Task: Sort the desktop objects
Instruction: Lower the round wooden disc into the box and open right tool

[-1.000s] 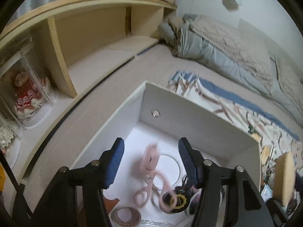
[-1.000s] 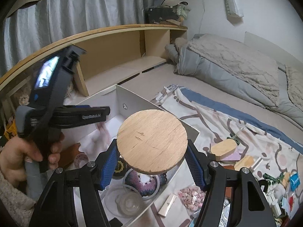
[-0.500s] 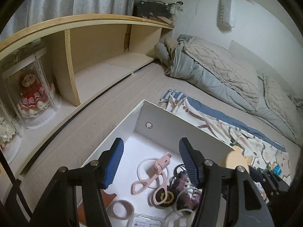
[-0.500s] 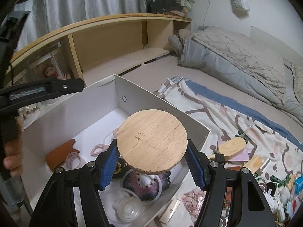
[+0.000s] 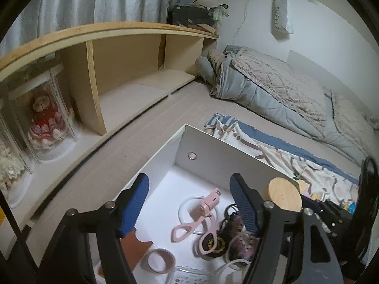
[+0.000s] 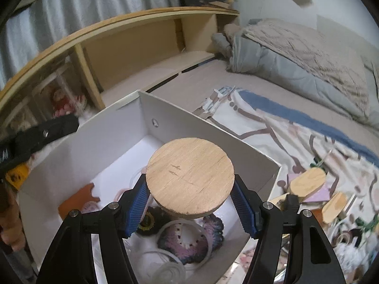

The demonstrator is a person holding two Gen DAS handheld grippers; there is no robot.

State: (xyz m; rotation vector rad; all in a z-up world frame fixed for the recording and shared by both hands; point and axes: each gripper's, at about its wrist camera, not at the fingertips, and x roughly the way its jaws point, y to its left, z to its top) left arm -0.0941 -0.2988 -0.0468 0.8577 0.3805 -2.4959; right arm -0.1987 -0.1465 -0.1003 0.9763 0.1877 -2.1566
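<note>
Wooden disc point(image 6: 189, 176) lowered over white box point(image 6: 213, 132) (eyelash curler point(image 5: 201, 215) inside); right hand-held gripper point(image 6: 190, 207) jaws opening around disc

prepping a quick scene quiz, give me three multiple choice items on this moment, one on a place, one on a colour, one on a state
1. Where is the round wooden disc?
A. on the shelf
B. between the right claw's pads, above the white box
C. on the patterned cloth

2. What colour is the eyelash curler in the white box?
A. pink
B. green
C. black

3. What is between the left claw's pads?
A. a tape roll
B. the eyelash curler
C. nothing

Answers:
1. B, the right wrist view shows the disc spanning the right claw, whose jaws are opening, with the box below.
2. A, it lies pink on the box floor in the left wrist view.
3. C, the left claw is opening and its pads stand apart above the box's contents, touching none.
</note>
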